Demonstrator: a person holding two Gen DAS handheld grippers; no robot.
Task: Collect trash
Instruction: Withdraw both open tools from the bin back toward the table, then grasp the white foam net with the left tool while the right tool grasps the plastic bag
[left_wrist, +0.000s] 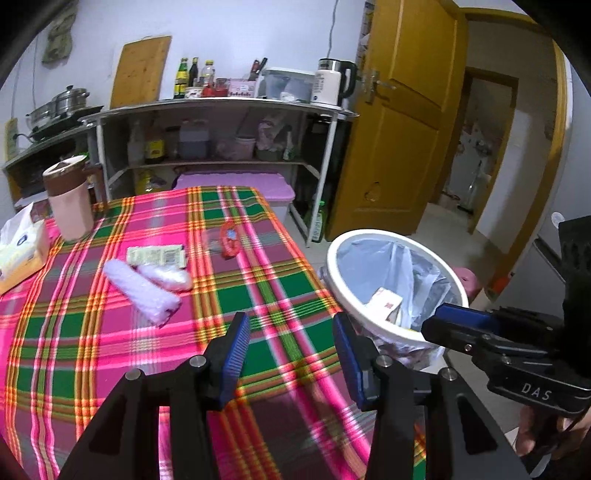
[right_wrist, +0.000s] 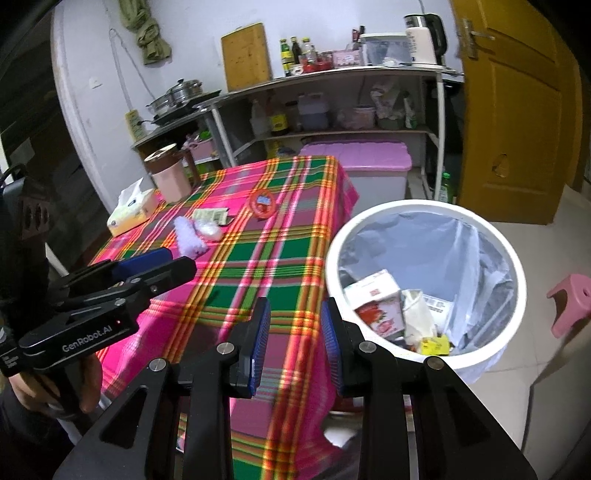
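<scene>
Trash collection, partly done.
Bin (right_wrist: 424, 218) holds cartons; wrappers (left_wrist: 155, 254), seemingly bubble-wrap rolls (left_wrist: 142, 291) remain on surface (left_wrist: 277, 295); left hand-held gripper (left_wrist: 291, 354) and right hand-held gripper (right_wrist: 295, 343) both apart, empty.

left gripper (left_wrist: 291, 354): black frame | blue ribbed pads | silver screws | right gripper (right_wrist: 295, 339): same, "DAS" marking

Both my wrist cams tilt down over table (left_wrist: 110, 343) edge; shared: plaid cloth, bin (right_wrist: 424, 210), shelf (left_wrist: 221, 107).
</scene>
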